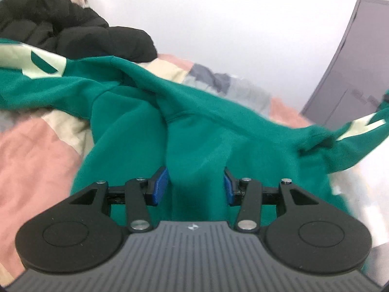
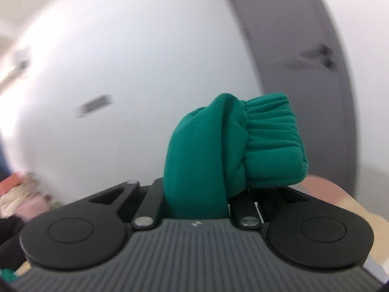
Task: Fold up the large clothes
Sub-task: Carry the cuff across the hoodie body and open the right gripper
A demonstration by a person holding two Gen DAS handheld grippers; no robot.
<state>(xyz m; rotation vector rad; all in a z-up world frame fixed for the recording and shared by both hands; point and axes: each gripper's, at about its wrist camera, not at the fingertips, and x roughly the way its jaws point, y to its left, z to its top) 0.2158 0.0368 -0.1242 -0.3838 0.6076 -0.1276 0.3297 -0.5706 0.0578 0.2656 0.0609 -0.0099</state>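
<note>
The left gripper holds a thick fold of the green sweatshirt between its blue pads, jaws half apart on the bunched fabric. Beyond its tips the garment stretches across a pink and cream patchwork blanket, pale lettering off to the far left, a black jacket heaped behind. The right gripper is clamped narrow on the sweatshirt's ribbed cuff (its pads hidden by cloth), the cuff bulging above it before a white wall and grey door.
</note>
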